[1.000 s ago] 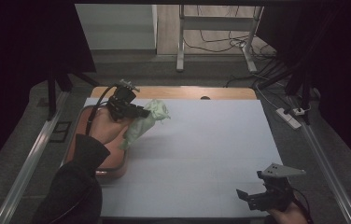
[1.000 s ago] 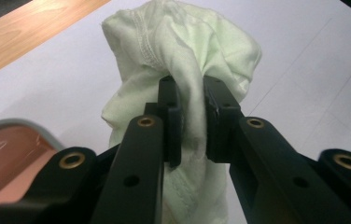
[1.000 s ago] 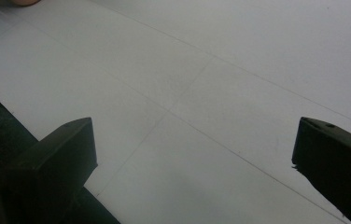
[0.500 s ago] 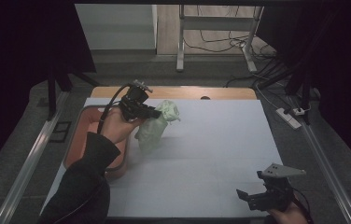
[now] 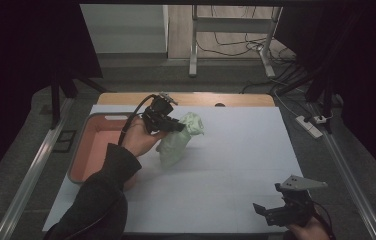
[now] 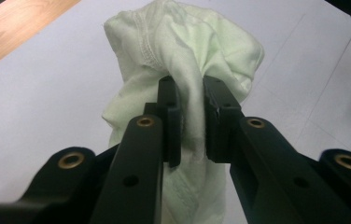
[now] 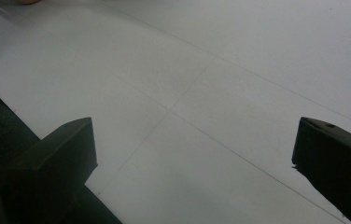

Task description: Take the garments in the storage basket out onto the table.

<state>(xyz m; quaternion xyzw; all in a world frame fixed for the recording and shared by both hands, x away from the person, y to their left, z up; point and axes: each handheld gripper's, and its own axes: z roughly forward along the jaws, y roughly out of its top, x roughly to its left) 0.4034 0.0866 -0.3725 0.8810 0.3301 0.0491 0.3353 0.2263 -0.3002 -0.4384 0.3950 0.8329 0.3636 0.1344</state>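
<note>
My left gripper (image 5: pixel 178 127) is clamped on a bunch of pale green cloth (image 6: pixel 183 60), its jaws pinching the fabric near the top while the rest hangs toward the white sheet (image 5: pixel 236 165). The cloth sits just right of the red tray (image 5: pixel 93 147), near the sheet's far left part. Right of the cloth the sheet lies bare to its edge. My right gripper (image 5: pixel 268 214) hovers at the sheet's near right corner, jaws spread wide with nothing between them.
</note>
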